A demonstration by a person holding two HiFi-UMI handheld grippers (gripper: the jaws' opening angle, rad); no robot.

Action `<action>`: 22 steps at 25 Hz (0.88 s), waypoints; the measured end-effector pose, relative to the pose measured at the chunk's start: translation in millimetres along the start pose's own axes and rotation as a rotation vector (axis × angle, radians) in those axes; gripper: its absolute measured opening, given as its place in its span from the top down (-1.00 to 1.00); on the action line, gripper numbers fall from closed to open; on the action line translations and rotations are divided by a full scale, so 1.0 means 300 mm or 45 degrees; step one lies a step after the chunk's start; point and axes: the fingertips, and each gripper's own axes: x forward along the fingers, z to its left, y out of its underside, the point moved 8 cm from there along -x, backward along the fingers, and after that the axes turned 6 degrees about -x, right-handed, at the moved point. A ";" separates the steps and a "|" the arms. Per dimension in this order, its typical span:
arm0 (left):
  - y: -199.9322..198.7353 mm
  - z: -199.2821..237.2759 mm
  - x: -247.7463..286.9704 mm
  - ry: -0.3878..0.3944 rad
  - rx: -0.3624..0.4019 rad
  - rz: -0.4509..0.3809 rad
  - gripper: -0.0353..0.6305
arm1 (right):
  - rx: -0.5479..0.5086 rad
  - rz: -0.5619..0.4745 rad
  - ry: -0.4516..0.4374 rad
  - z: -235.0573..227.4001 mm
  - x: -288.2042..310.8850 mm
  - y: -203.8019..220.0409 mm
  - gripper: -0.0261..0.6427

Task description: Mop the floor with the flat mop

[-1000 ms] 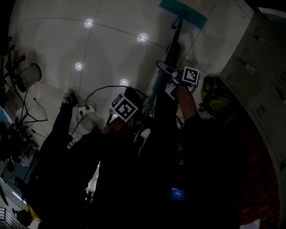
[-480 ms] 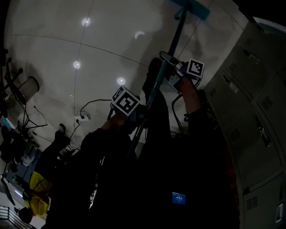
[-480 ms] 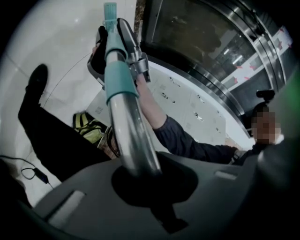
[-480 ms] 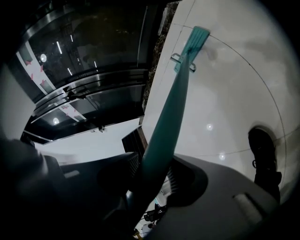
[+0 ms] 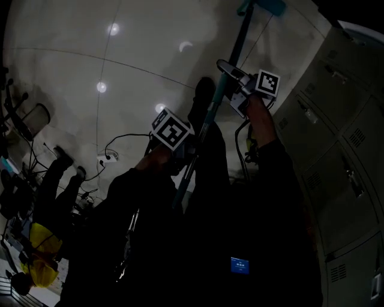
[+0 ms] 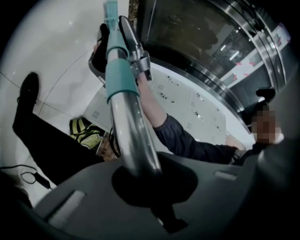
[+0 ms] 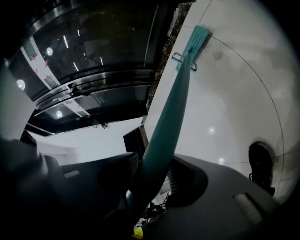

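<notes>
The flat mop has a metal and teal handle (image 5: 207, 117) running up to a teal mop head (image 5: 268, 6) on the pale tiled floor (image 5: 150, 48) at the frame's top edge. My left gripper (image 5: 186, 154) is shut on the lower handle, under its marker cube. Higher up the handle, my right gripper (image 5: 235, 81) is shut on the teal part. In the left gripper view the metal pole (image 6: 133, 140) rises from my left gripper (image 6: 140, 185) towards the right gripper (image 6: 123, 40). The right gripper view shows my right gripper (image 7: 145, 180) round the teal handle (image 7: 166, 117), with the mop head (image 7: 198, 40) flat on the floor.
Grey lockers (image 5: 342, 126) line the right side, close to the mop. A power strip with cables (image 5: 108, 157) lies on the floor at the left, near a chair (image 5: 33, 117) and clutter. My dark shoe (image 5: 204, 90) stands beside the handle. A yellow striped bag (image 6: 89, 133) lies by the lockers.
The mop head has slid farther away, towards the frame's top edge. Both grippers rose along with the handle, the right one up and to the right.
</notes>
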 end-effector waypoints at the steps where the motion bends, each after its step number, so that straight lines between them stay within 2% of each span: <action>1: 0.037 0.007 -0.002 0.003 0.002 0.002 0.89 | -0.009 0.011 -0.008 0.010 -0.002 0.035 0.38; 5: 0.213 0.056 -0.021 -0.026 0.030 0.009 0.89 | -0.018 0.024 -0.035 0.033 -0.012 0.217 0.37; 10: 0.507 0.180 -0.061 -0.053 0.079 0.004 0.88 | 0.012 0.024 -0.059 0.026 -0.036 0.547 0.37; 15: 0.807 0.322 -0.114 -0.053 0.060 -0.006 0.88 | 0.050 0.004 -0.072 -0.017 -0.049 0.894 0.37; 22: 1.115 0.535 -0.197 -0.087 0.035 0.024 0.87 | 0.075 0.021 -0.057 -0.128 -0.037 1.276 0.37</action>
